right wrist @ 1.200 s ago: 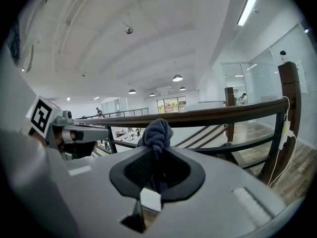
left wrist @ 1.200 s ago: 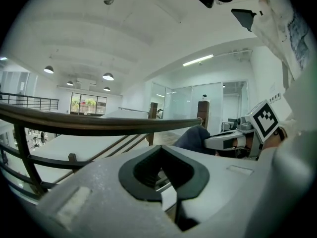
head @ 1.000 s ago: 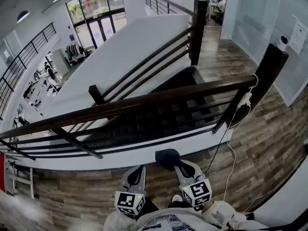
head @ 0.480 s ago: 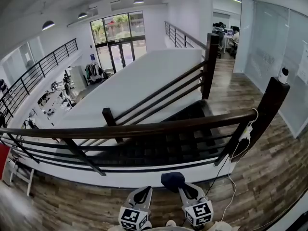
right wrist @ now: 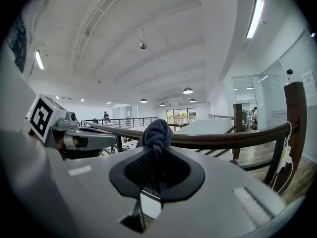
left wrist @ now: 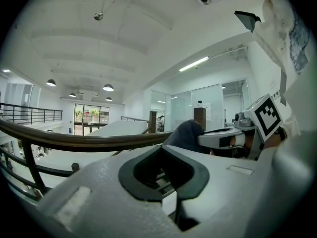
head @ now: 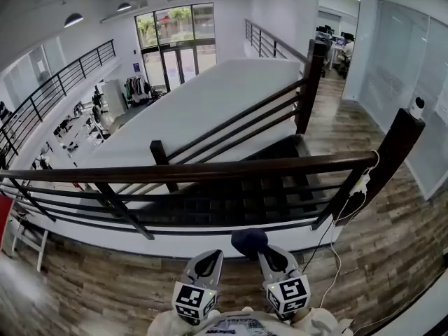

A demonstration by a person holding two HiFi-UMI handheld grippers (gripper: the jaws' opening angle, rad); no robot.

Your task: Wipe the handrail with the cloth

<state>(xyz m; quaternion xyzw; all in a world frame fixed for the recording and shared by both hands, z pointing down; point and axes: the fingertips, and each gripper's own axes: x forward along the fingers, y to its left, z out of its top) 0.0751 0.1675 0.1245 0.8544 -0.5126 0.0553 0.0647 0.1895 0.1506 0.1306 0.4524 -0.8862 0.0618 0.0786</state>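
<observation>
Presently, right gripper (head: 262, 253) clamps dark cloth (head: 249, 241) short of wooden handrail (head: 210, 170), poised to wipe; left gripper (head: 208, 257) closed, empty.

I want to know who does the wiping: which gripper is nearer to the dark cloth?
Right. The right gripper holds the cloth between its fingers; the left gripper is apart from it, to its left.

The head view looks steeply down from above, past the left gripper (head: 208, 261) and right gripper (head: 268, 256) to the handrail (head: 210, 168). Each gripper view sits close behind its jaws, seemingly tilted upward; both share that handrail.
</observation>
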